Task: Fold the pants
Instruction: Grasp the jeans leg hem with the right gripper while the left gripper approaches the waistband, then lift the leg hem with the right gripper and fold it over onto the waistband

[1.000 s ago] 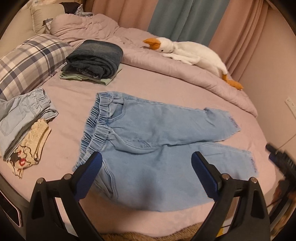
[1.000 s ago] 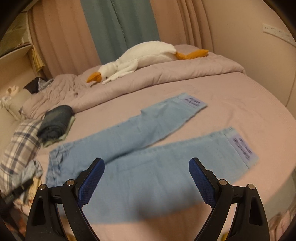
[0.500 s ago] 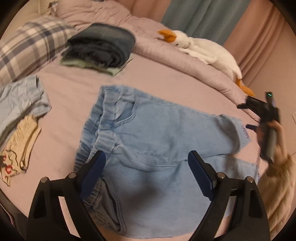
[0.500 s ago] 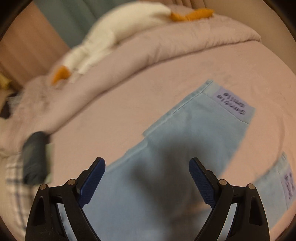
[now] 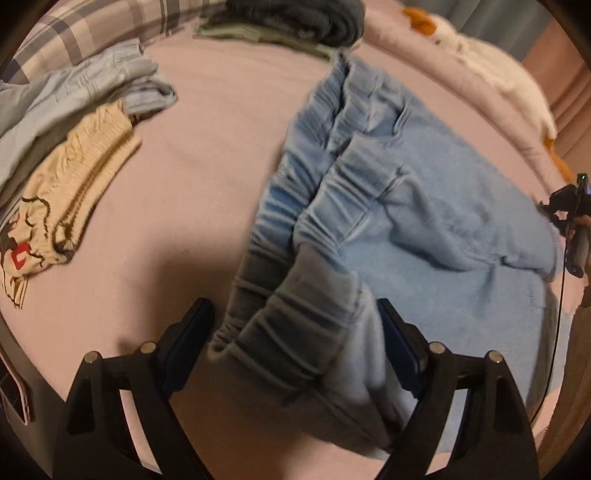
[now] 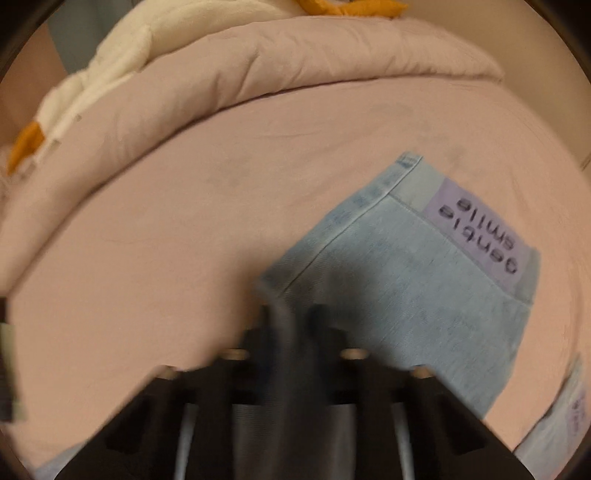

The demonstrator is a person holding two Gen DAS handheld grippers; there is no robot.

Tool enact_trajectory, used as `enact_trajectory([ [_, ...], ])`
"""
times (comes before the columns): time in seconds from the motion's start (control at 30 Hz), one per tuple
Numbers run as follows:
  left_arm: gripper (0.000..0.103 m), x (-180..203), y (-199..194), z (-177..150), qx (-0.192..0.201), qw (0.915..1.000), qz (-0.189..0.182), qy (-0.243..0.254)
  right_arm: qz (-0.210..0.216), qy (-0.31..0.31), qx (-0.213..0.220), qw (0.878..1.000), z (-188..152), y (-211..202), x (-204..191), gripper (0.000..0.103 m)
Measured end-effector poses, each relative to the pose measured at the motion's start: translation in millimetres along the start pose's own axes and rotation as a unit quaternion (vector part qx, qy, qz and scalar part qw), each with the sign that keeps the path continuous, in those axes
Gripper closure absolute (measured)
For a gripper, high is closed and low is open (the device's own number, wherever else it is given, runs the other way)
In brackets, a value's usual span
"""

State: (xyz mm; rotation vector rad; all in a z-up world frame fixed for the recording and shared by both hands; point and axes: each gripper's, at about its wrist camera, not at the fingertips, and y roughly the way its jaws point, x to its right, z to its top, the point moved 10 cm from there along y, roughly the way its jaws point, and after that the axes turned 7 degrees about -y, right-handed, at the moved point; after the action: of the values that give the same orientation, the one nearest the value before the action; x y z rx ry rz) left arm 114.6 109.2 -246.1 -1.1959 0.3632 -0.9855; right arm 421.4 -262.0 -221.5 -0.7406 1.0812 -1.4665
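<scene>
Bed sheet point(image 5: 207, 155) carries the light-blue pants point(image 5: 436, 236), spread flat with a dark folded stack point(image 5: 295, 18) beyond the waistband and cream shorts point(image 5: 74, 177) well apart. Left gripper point(image 5: 295, 339) jaws wide, straddling the elastic waistband, not clamped. Right gripper point(image 6: 291, 328) jaws pinched together on a pants leg edge near the lilac cuff label point(image 6: 476, 232).

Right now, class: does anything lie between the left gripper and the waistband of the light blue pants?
Nothing visible does. The left gripper has its jaws open on either side of the pants waistband, which already sits between them on the bed.
</scene>
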Motion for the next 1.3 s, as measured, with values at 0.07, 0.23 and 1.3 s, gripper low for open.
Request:
enact_trajectory([
  [0.07,0.018,5.8,-9.3,1.9,-0.001,0.9998,-0.021,-0.005,0.039,0.016,0.017,0.999,0.6,-24.3,2.0,0.095],
  [0.23,0.016,35.7,-45.8,16.3,0.037,0.9966,-0.074,-0.004,0.148,0.04,0.113,0.982,-23.2,-122.7,19.6,0.095],
  [1.3,0.003,190.7,-72.4,67.6,0.004,0.9841,-0.178,0.008,0.16,0.014,0.093,0.983,-256.3,-144.2,97.2,0.095],
])
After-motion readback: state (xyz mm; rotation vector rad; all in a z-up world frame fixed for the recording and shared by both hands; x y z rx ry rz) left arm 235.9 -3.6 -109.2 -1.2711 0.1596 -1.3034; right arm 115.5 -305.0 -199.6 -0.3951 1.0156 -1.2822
